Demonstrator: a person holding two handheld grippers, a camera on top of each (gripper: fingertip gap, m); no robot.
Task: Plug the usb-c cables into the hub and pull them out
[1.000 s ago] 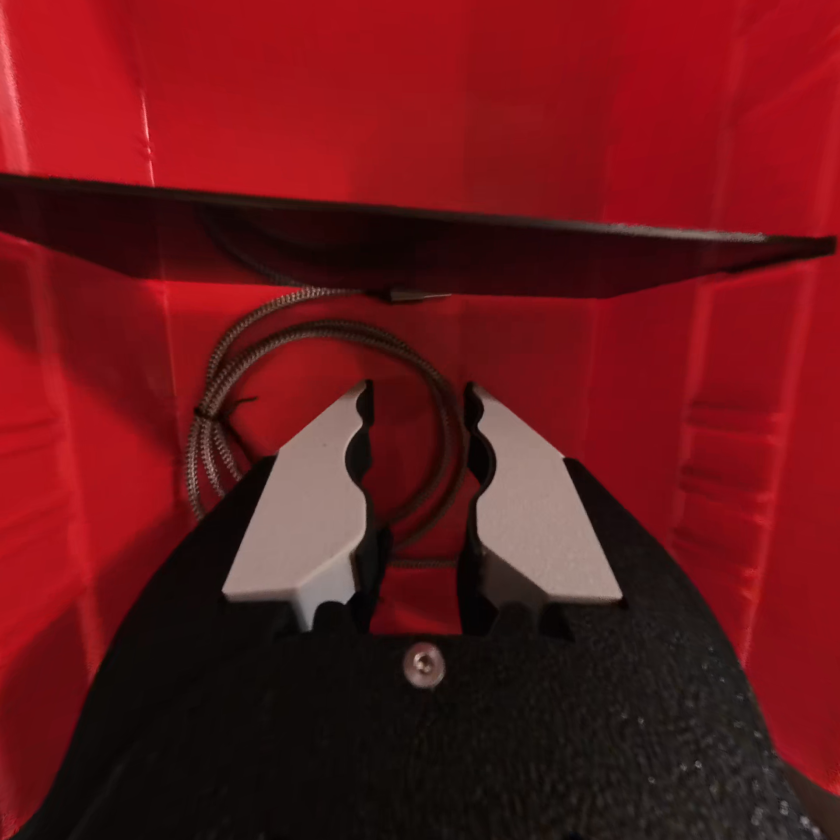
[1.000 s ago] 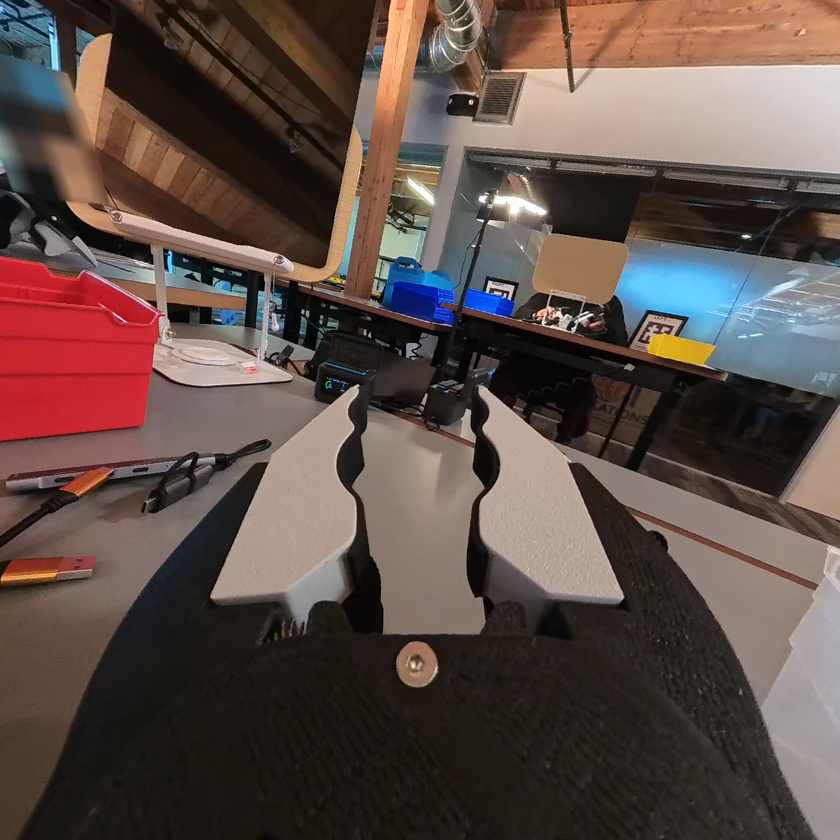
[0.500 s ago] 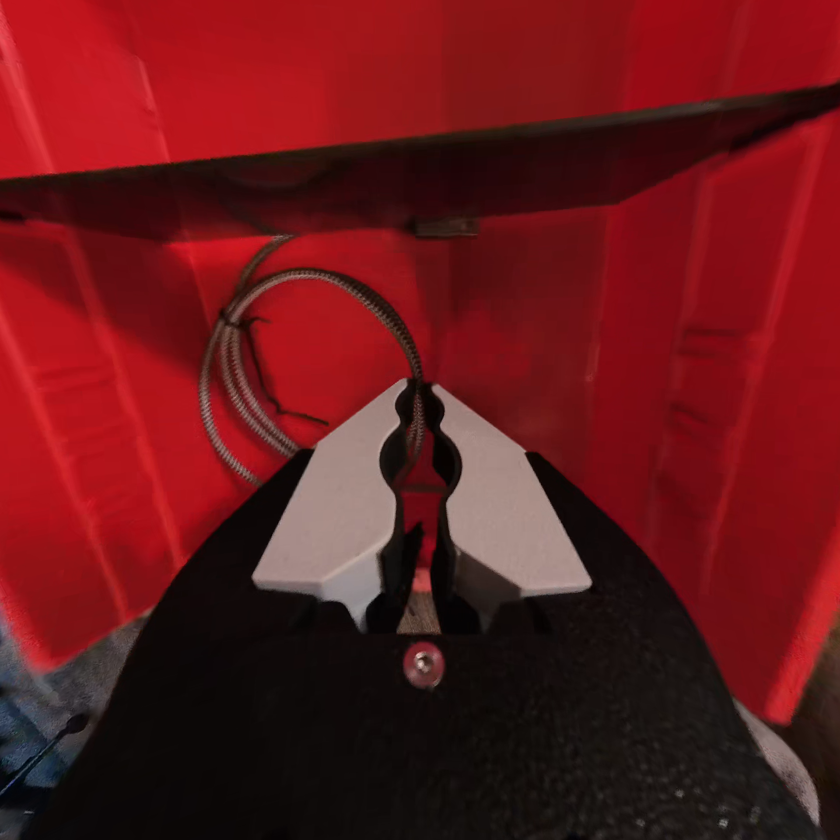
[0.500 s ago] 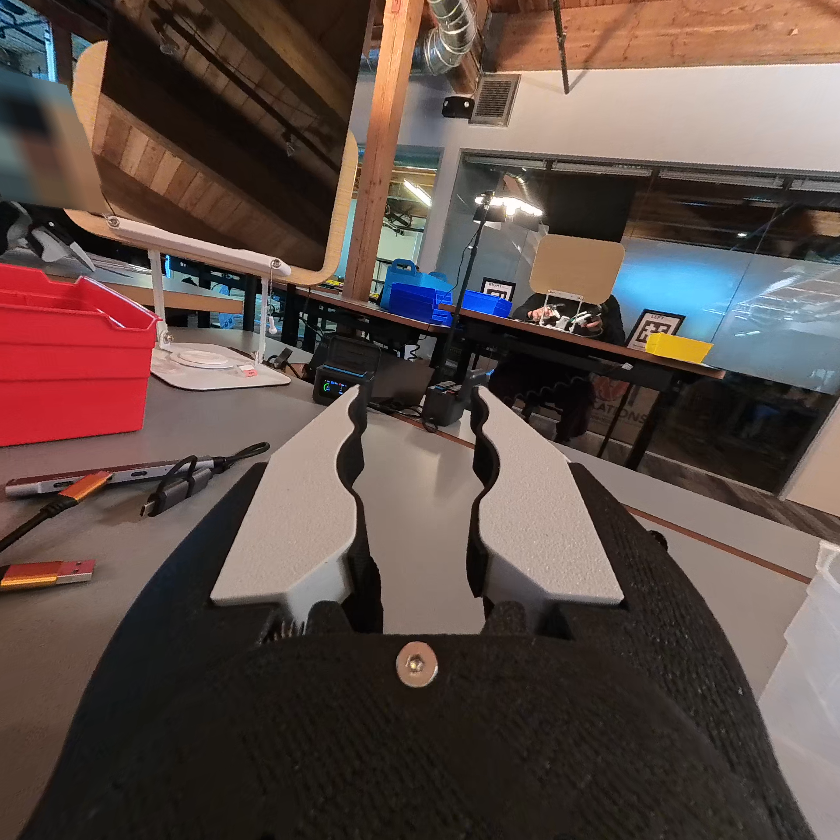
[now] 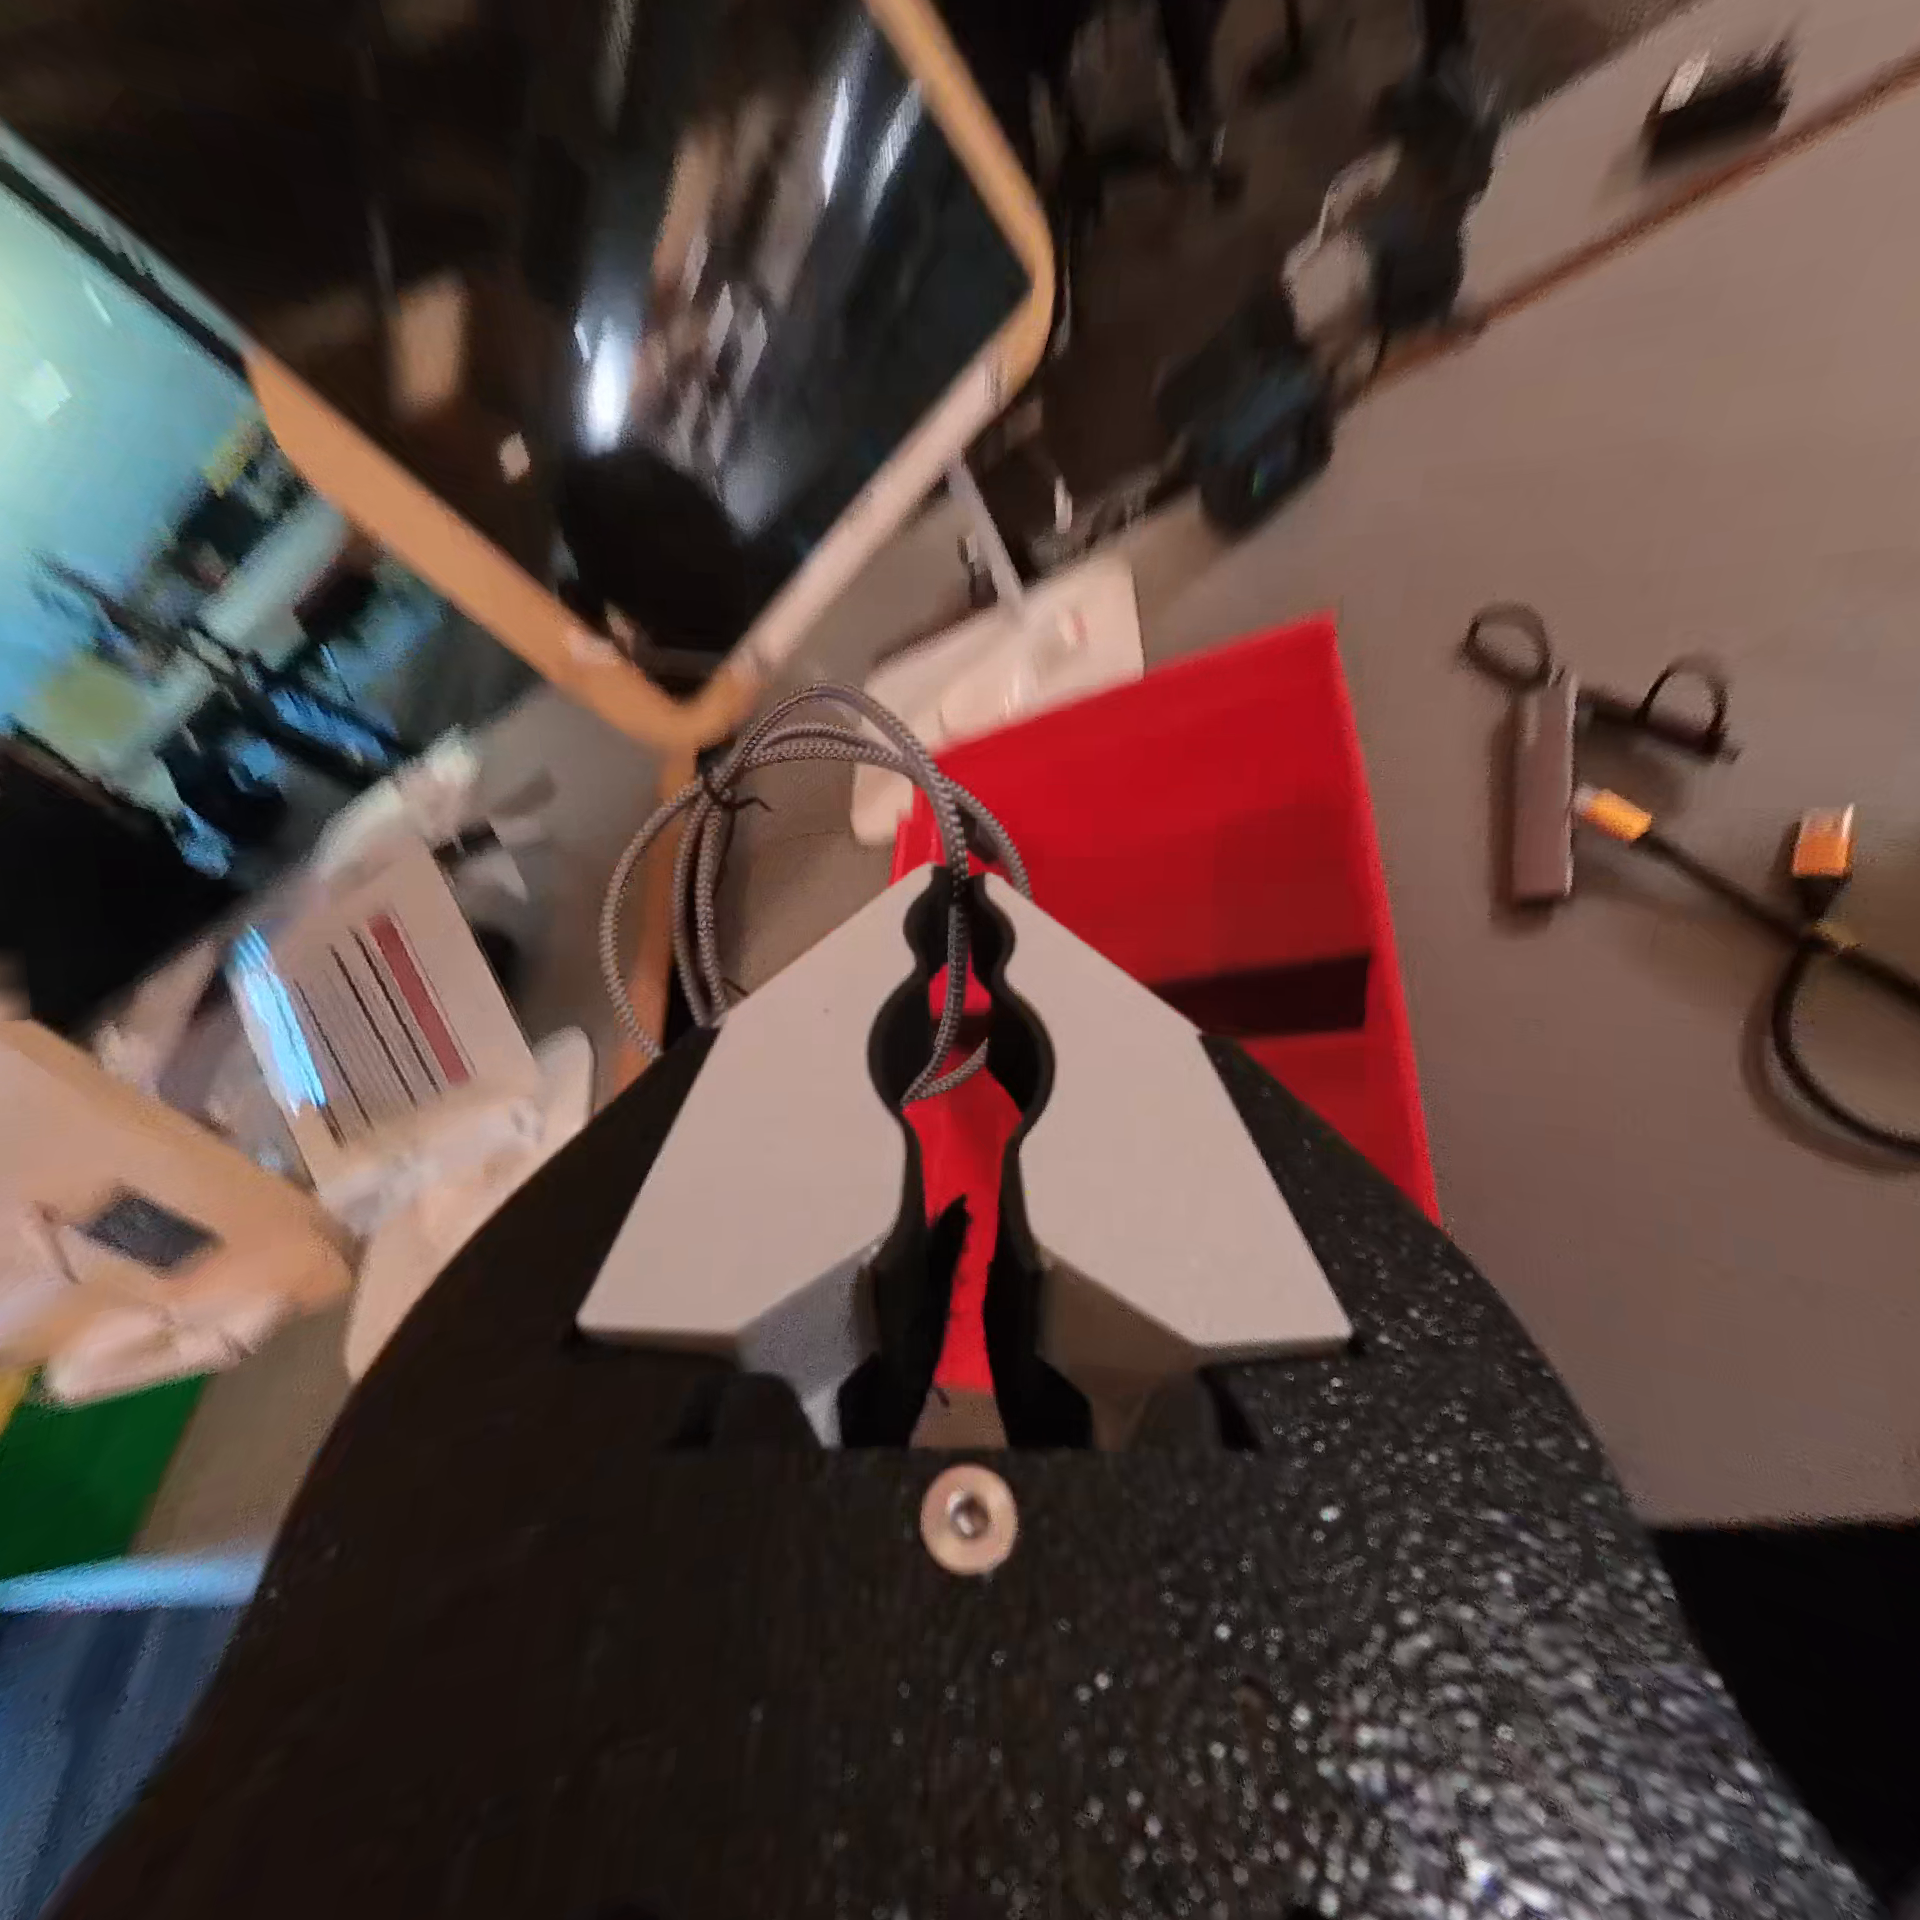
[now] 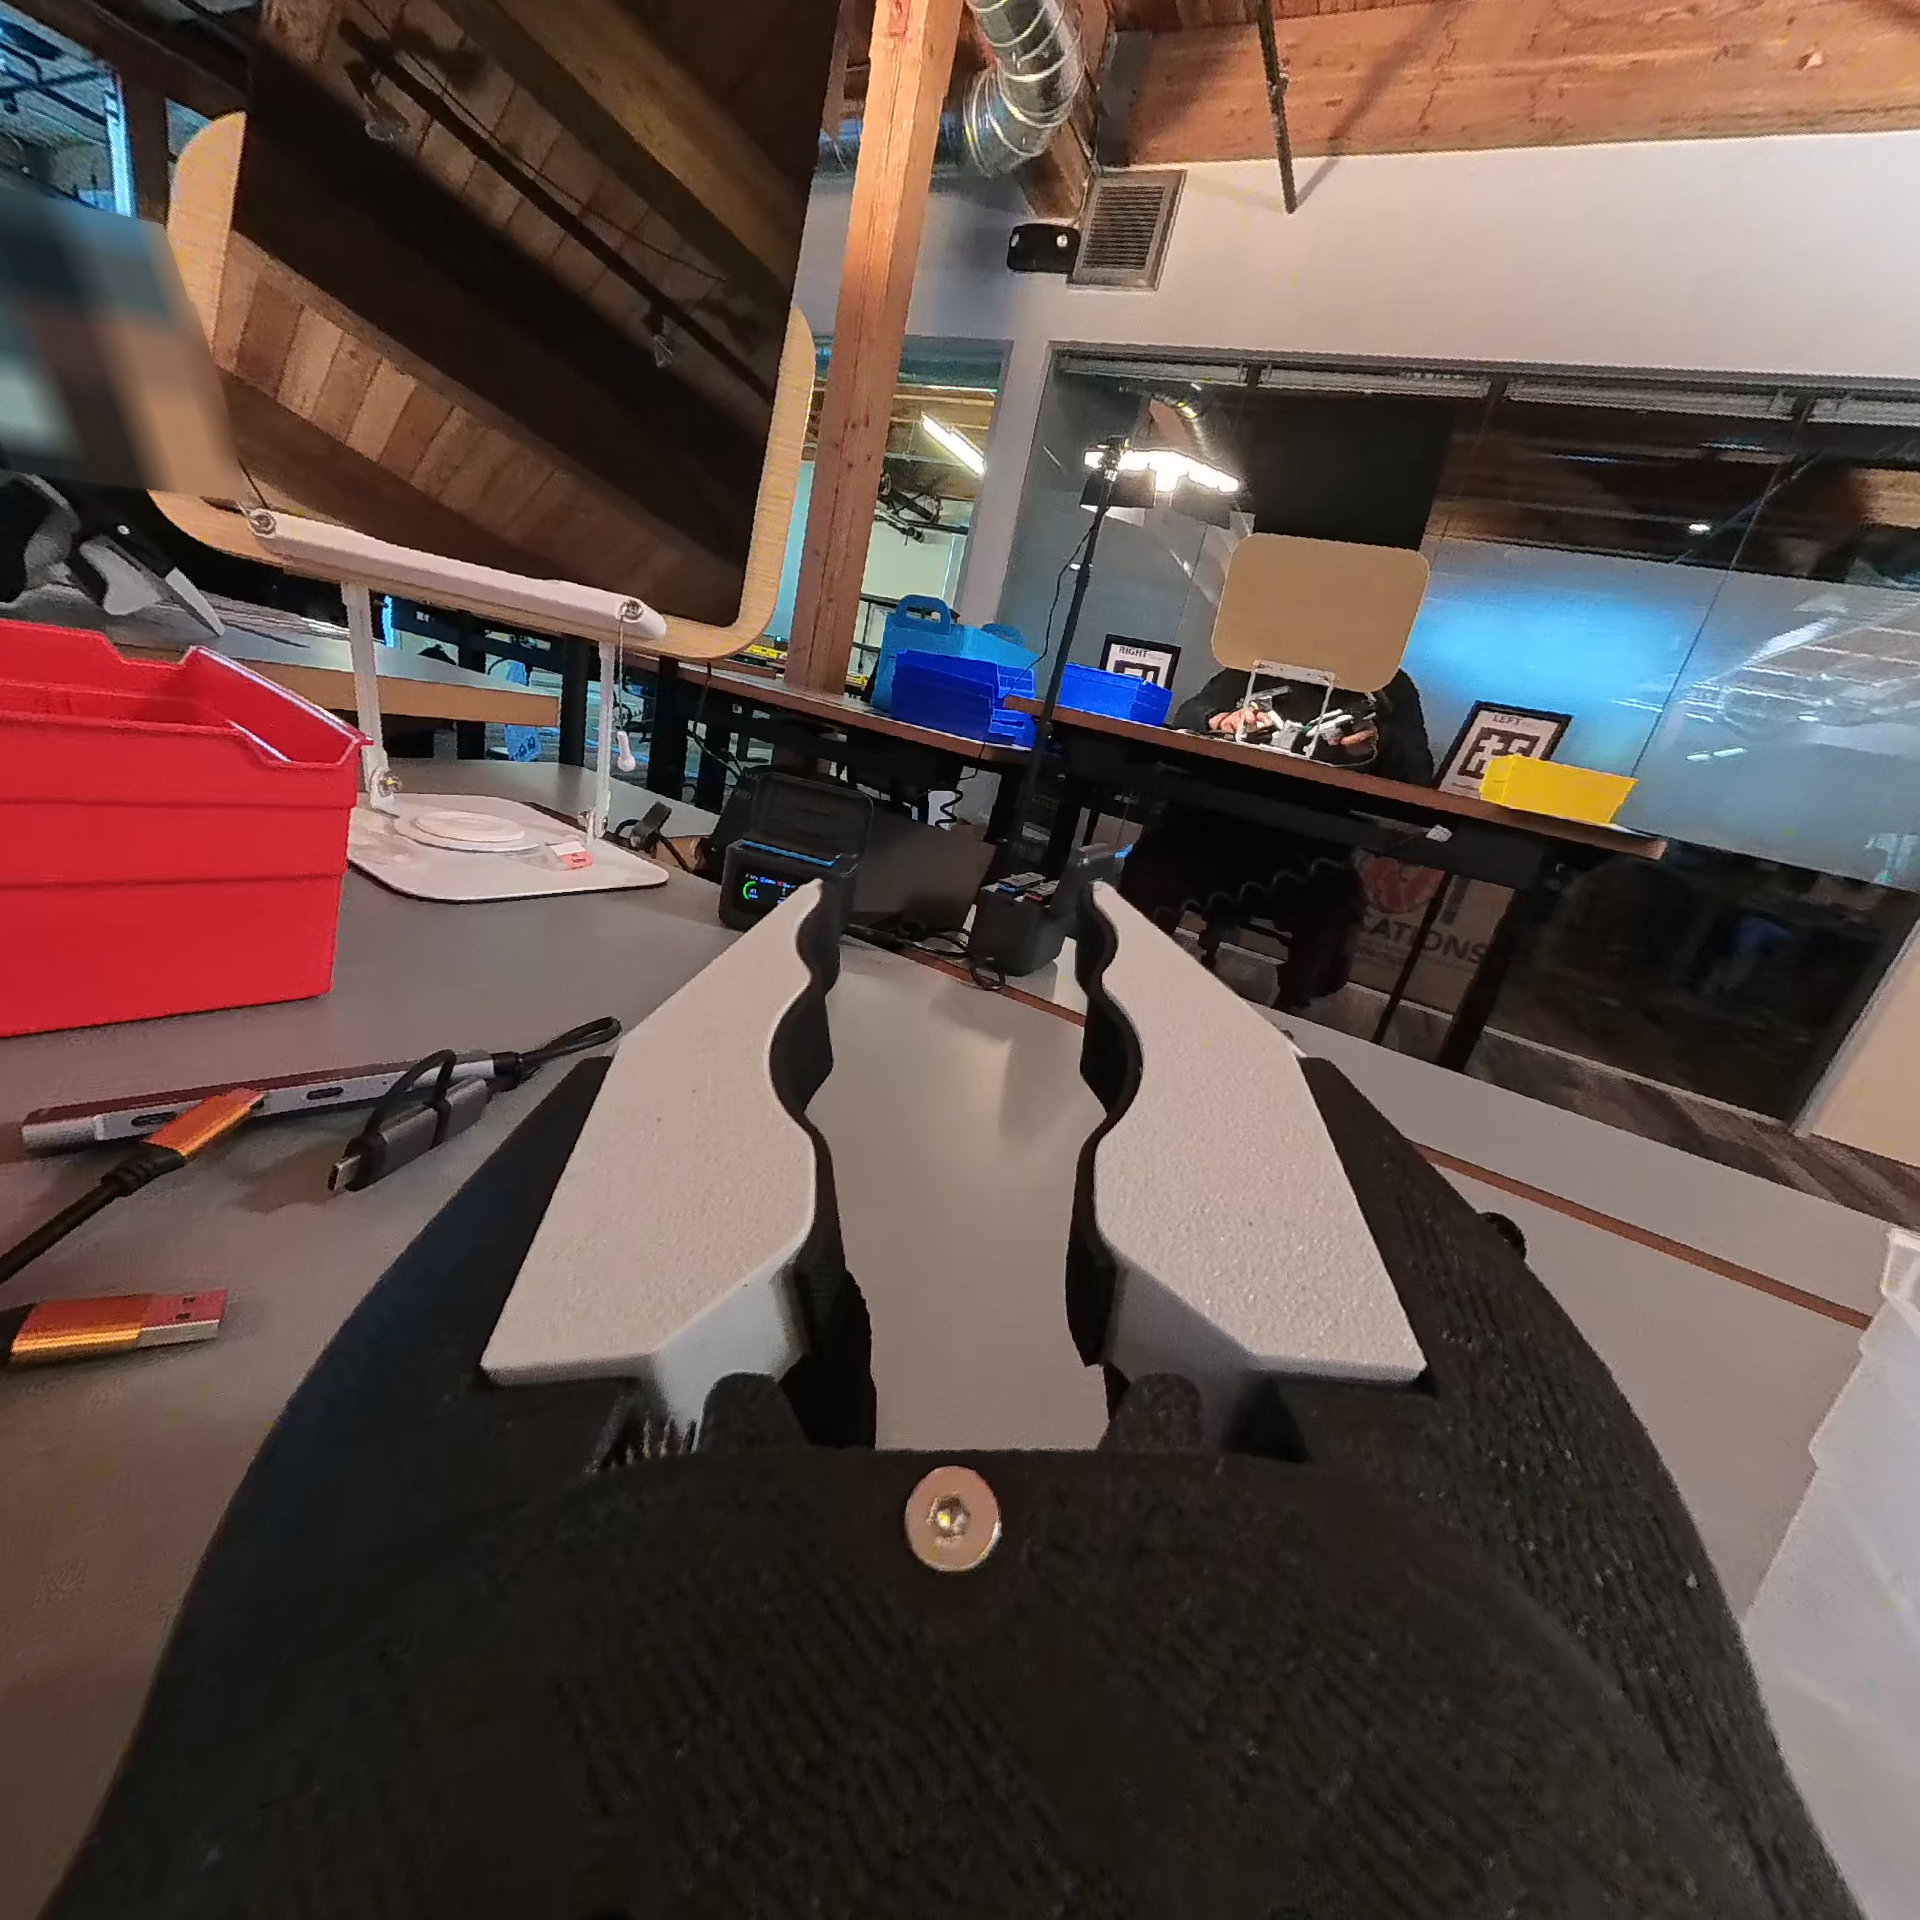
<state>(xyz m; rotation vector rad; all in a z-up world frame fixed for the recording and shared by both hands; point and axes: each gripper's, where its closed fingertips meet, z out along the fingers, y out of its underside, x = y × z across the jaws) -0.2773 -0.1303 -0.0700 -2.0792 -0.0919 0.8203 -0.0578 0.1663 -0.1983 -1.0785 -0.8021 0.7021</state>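
— Braided grey cable (image 5: pixel 774 743), coiled and tied with a thin black twist tie, is what my left gripper (image 5: pixel 961 883) has. The two pale grey fingers are closed at the tips with one strand pinched between them, and the rest of the coil loops out above and to the left.

— Where are you holding it?

— Up in the air, over the red plastic bin (image 5: pixel 1195 831) that sits on the grey tabletop (image 5: pixel 1610 1247). That view is smeared with motion, so I can't make out either plug of the cable.

— And the hub?

— The slim grey metal hub (image 6: pixel 312 1096) lies flat on the table in front of the bin. An orange-sleeved plug on a black cable (image 6: pixel 203 1122) is at one of its side ports; whether it is fully seated I cannot tell. A short dark grey cable with two adapter plugs (image 6: pixel 416 1122) trails from the hub's end, and a loose orange USB plug (image 6: pixel 114 1325) lies nearer to me, apart from the hub.

— Your other hand?

— My right gripper (image 6: pixel 956 904) hovers low over bare table, right of the hub, fingers spread wide with nothing between them.
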